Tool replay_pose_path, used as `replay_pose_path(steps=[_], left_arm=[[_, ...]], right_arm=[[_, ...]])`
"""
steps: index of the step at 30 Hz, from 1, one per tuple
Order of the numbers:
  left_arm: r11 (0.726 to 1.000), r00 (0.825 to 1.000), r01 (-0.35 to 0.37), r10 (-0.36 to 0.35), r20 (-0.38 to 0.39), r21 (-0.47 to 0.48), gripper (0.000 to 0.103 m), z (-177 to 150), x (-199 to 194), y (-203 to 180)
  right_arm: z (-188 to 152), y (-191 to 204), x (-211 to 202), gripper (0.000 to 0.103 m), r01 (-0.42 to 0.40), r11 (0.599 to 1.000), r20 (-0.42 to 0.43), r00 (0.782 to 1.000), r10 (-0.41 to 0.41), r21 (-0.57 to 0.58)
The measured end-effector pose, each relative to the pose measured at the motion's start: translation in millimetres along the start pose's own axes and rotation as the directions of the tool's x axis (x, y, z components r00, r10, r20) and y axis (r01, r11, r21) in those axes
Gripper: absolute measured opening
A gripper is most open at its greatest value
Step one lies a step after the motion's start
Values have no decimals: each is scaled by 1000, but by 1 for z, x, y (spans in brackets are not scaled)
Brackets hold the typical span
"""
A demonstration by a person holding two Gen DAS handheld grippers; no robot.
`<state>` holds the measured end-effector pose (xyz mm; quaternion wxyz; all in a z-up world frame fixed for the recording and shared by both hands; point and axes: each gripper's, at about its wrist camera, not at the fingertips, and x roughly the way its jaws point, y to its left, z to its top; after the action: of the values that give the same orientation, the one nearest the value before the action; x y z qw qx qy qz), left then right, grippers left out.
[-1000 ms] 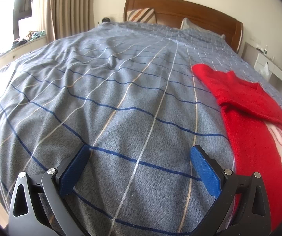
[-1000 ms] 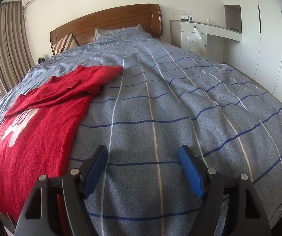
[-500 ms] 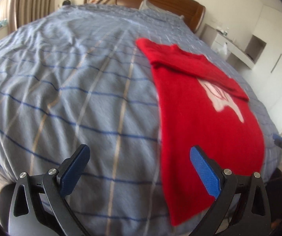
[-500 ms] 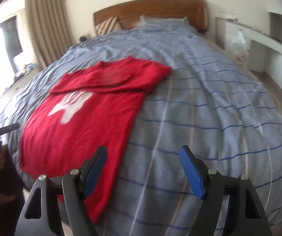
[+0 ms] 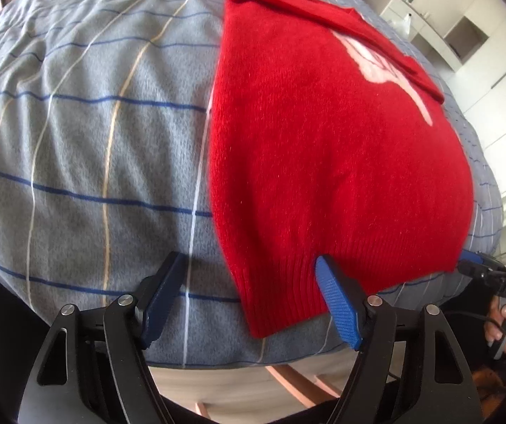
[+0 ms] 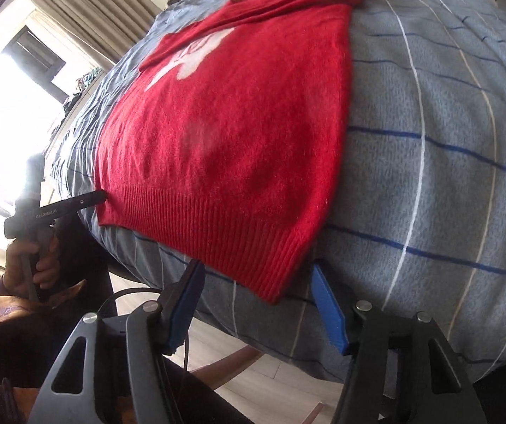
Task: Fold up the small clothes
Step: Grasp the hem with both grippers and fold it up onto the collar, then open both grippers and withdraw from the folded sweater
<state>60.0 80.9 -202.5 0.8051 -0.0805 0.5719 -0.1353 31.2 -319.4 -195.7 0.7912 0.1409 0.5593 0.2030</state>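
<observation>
A red knitted sweater [image 5: 323, 134] with a white motif lies flat on the striped grey-blue bed cover [image 5: 94, 141], its ribbed hem at the near bed edge. My left gripper [image 5: 253, 282] points down at the hem's left corner. Its jaws are closing with that corner between the blue pads, and no pad visibly presses the cloth. In the right wrist view the sweater [image 6: 235, 123] runs away from me. My right gripper [image 6: 258, 293] straddles the hem's right corner [image 6: 274, 293], jaws closing, not seen gripping. The left gripper's fingers [image 6: 90, 199] show at the far hem corner.
The bed edge drops to a wooden floor [image 5: 235, 385] just below both grippers. White cabinets [image 5: 482, 53] stand to the right of the bed, a bright window with curtains [image 6: 23, 88] to the left. A person's hand [image 6: 34, 258] holds the left gripper's handle.
Both views have swung down from across the bed to the sweater's hem at the near edge. Both pairs of jaws stand narrower than before, each now around a hem corner.
</observation>
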Motion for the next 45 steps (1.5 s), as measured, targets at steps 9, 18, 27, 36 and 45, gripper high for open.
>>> replay_pose_path(steps=[9,18,27,36,45], left_arm=[[994,995,58,-65,-76,-90,3,-9,3,11],[937,945,315,-295,138,-152,2,4,-67,26],[950,902,311,-285,323,-30,2,196,-57,17],[978,952,89,-27,304,-190,57,336,34,27],[998,945,-13,-9,328,63,94,243,11,4]], right_arm=[[-2,-5,-5,6,-29,999,-30,999,30,20],[27,8,-55,5,-160,987,166,974,152,35],[195,3,-64,5,-16,996,391,919,50,-91],[335,-50,-4,30,118,988,448,881,-152,104],[254,-15,9,39,109,979,266,962,-60,-173]])
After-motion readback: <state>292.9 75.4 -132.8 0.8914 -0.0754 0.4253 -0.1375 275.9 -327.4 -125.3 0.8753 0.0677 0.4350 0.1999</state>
